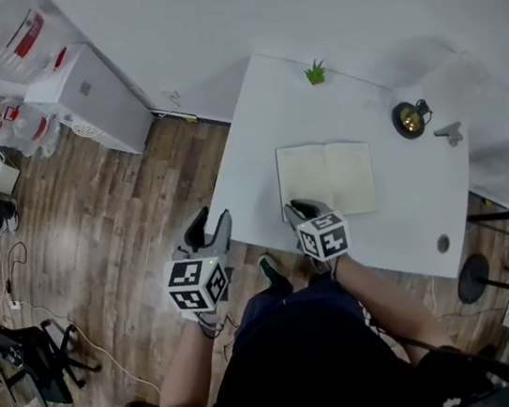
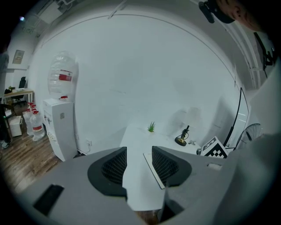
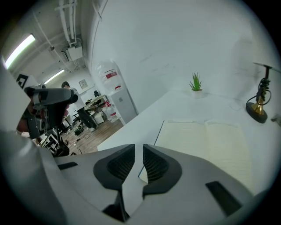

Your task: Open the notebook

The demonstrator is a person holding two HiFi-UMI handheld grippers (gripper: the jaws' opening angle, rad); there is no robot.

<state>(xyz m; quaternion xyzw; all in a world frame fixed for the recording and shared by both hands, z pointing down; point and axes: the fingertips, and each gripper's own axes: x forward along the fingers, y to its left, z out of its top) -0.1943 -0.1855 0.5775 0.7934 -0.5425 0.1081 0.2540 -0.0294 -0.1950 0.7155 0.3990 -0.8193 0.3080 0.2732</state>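
Note:
The notebook [image 1: 326, 177] lies open and flat on the white table [image 1: 255, 141], its cream pages blank. My right gripper [image 1: 304, 207] rests at the notebook's near left corner; in the right gripper view the open pages [image 3: 206, 140] spread just right of its jaws [image 3: 138, 165], which stand a narrow gap apart with nothing between them. My left gripper [image 1: 210, 225] hangs off the table's near left edge, over the wooden floor, open and empty. In the left gripper view its jaws [image 2: 139, 165] frame the table edge and the notebook's left side [image 2: 153, 170].
A small green plant [image 1: 315, 72] stands at the table's far edge and a brass desk ornament [image 1: 409, 118] at the right. A white water dispenser [image 1: 92, 99] is on the floor to the left. The person's legs are below the near edge.

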